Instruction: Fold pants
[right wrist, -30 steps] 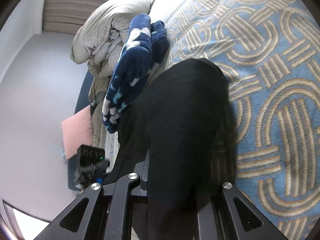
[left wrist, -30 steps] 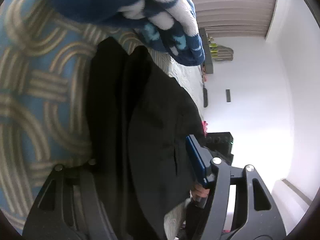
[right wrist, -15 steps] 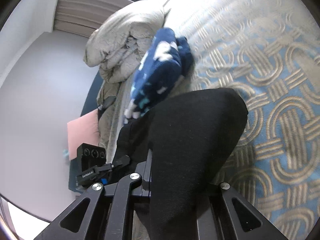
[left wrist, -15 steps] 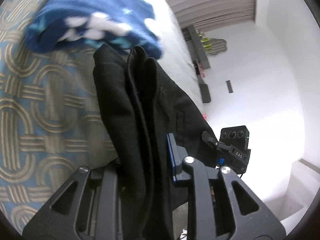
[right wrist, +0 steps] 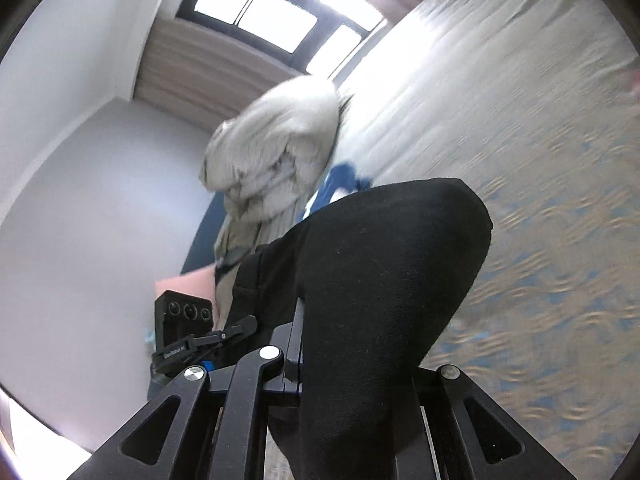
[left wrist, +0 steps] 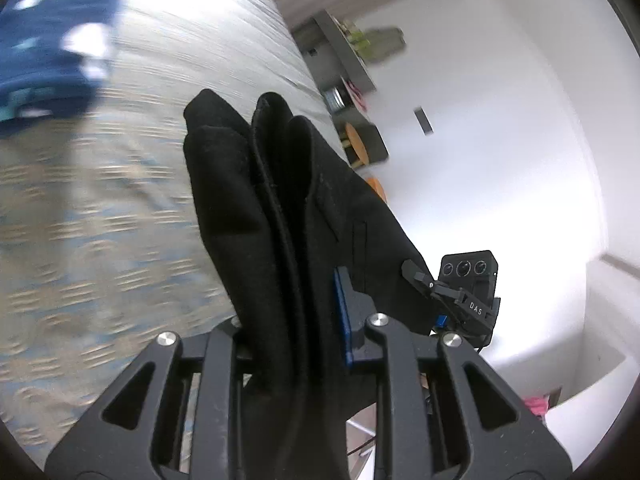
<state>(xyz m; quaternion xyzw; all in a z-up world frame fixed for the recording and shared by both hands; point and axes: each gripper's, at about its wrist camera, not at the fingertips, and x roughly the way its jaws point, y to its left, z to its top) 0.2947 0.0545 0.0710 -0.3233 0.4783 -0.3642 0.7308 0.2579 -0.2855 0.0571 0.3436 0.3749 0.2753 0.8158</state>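
Lifting: black pants [left wrist: 280, 216] now clear of the patterned bed [left wrist: 100, 216], bunched between both claws; left claw [left wrist: 296, 332] newly narrowed onto folds, right claw [right wrist: 344, 364] clamped. Carrying stage begun.

left claw [left wrist: 292, 336]: clamped on cloth, angled downward | right claw [right wrist: 352, 364]: clamped on cloth, angled downward

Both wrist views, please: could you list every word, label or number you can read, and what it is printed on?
"DAS": on the right hand-held gripper, left wrist view.
"GenRobot.AI", small, read with some doubt: on the left hand-held gripper, right wrist view.
No print shows on the pants.
Shelf items: too blurred to read.
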